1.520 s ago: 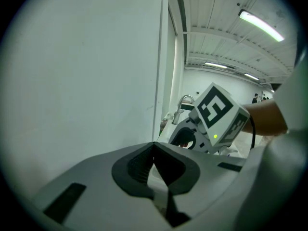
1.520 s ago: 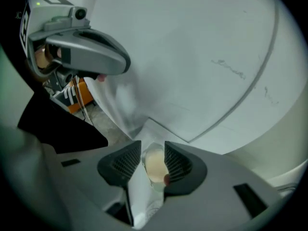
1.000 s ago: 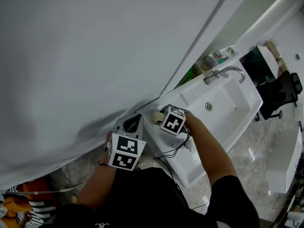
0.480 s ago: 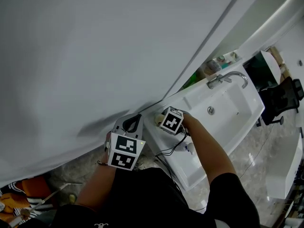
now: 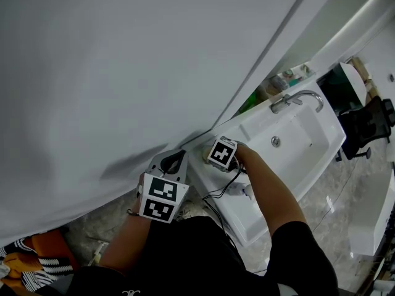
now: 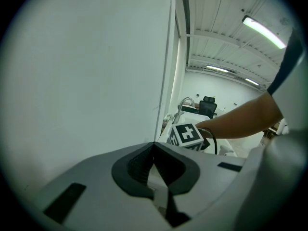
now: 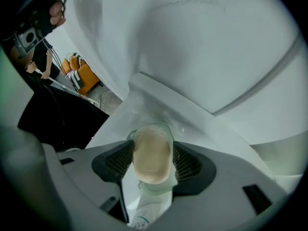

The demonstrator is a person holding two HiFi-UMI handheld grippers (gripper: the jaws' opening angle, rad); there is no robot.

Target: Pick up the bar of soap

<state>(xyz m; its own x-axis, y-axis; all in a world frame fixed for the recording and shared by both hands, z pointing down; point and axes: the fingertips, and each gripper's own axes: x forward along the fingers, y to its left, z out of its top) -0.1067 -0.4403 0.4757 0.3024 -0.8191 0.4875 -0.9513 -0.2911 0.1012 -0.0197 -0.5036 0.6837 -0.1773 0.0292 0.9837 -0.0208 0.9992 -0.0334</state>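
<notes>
The person stands close against the end of a white counter (image 5: 244,224), dark sleeves low in the head view, one pair of tongs in each hand.

The left tongs (image 6: 154,147) are held off to the side of the counter's end, angled a little downward toward a big plain white wall panel (image 5: 123,54). They are clenched, tips meeting, with nothing caught between them.

The right tongs (image 7: 153,148) point straight down over the near end of the counter, the forearm reaching in from the person's right, and a black cable (image 5: 219,190) trails back from them across the white surface. Their jaws have just been opening and stand released and wide, one pad on each side of the bar of soap (image 7: 152,160). The soap is pale cream with rounded ends. It lies between the pads on a pale green, see-through soap dish (image 7: 156,191), which sits on the counter close to the wall panel. The pads flank the bar closely without pinching it.

Further along the counter is the sunken washbasin (image 5: 302,131) with its round drain (image 5: 276,141). A curved chrome tap (image 5: 281,102) arches over the basin from the back edge. A few small bottles (image 5: 278,82) stand behind the tap against the wall. Beyond the far end of the counter is a black chair (image 5: 370,125) on the grey floor.
</notes>
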